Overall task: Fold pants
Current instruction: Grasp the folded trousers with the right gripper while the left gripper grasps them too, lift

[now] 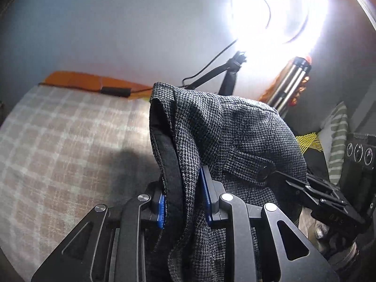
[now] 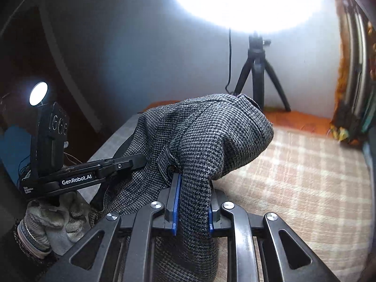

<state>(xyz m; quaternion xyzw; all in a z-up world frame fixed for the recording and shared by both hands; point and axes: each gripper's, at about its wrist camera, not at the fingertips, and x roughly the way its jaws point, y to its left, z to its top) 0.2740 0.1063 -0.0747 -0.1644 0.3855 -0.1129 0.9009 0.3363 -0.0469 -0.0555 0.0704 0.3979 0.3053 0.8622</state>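
Two tongs point(image 1: 183, 202) point(image 2: 192, 209) pinching bunched, woven houndstooth pants point(image 1: 235, 136), checked cloth point(image 1: 70, 141) beneath

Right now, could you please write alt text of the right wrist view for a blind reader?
The right gripper is shut on grey houndstooth pants, lifted above a checked bedcover. At left, the left gripper also grips the pants; behind, a black tripod carries a bright ring light.
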